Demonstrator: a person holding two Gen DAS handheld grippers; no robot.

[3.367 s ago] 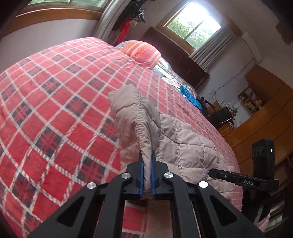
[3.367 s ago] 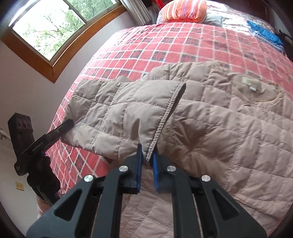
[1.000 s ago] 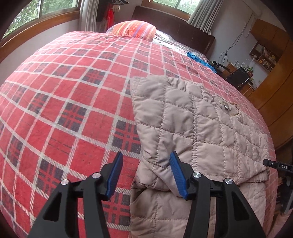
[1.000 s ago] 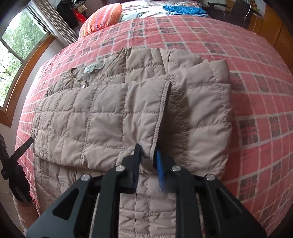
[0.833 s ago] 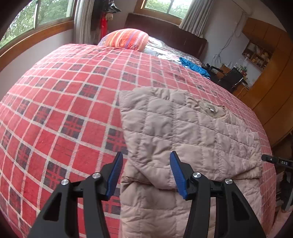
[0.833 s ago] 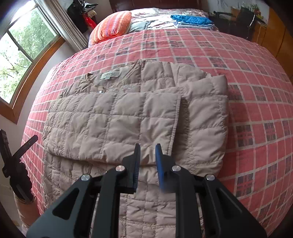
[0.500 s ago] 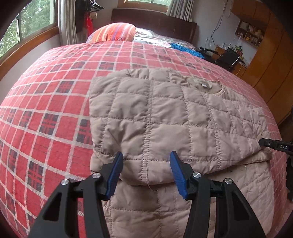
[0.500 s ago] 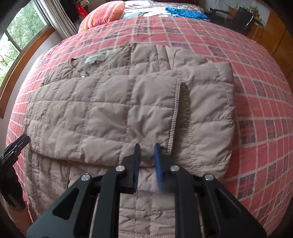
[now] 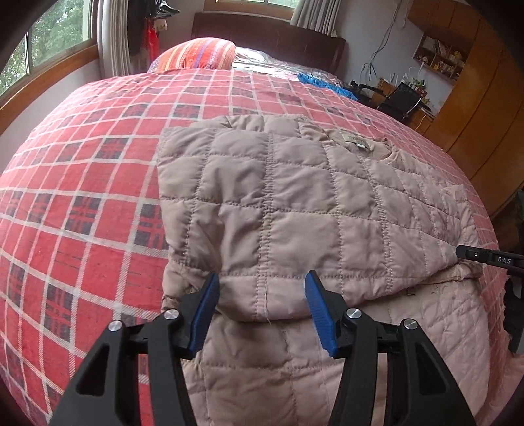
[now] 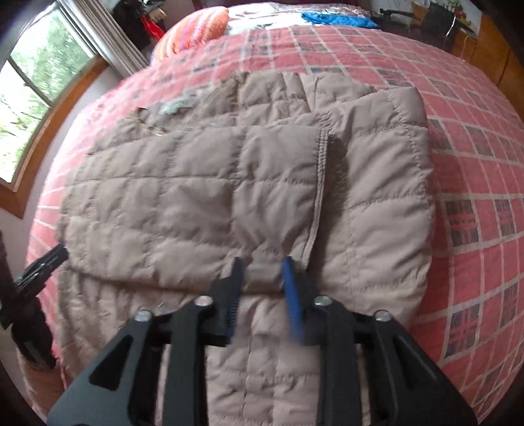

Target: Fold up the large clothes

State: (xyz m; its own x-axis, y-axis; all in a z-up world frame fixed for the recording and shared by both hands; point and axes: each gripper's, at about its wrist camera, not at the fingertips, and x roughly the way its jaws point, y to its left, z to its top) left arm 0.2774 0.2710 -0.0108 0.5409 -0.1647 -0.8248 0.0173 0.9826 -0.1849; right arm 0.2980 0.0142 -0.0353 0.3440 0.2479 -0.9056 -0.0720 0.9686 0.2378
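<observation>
So, we saw the beige quilted jacket (image 9: pixel 294 203) lying flat on the bed (image 9: pixel 82 183), which carried a red plaid cover; both sleeves were folded in across the chest. In the left wrist view the jacket filled the frame from centre to 3 o'clock, its neck label (image 9: pixel 355 142) up toward 1 o'clock. The left gripper (image 9: pixel 262 311) sat at 6 o'clock with its blue fingers (image 9: pixel 204 314) spread wide, clamping nothing; the folded sleeve's lower edge lay between them and we couldn't tell whether they touched the fabric. The other tool's black tip showed at 3 o'clock, at the jacket's edge.

In the right wrist view, which was motion-blurred, the right gripper (image 10: pixel 262 288) sat at 6 o'clock, fingers (image 10: pixel 291 295) partly apart, narrower than the left pair, holding nothing. The sleeve cuff (image 10: pixel 319 183) lay just past them toward 12 o'clock, its ribbed edge running up the frame.

A striped orange pillow (image 9: pixel 196 54) lay at 11 o'clock at the head of the bed, and a blue cloth (image 10: pixel 337 18) at 1 o'clock.
</observation>
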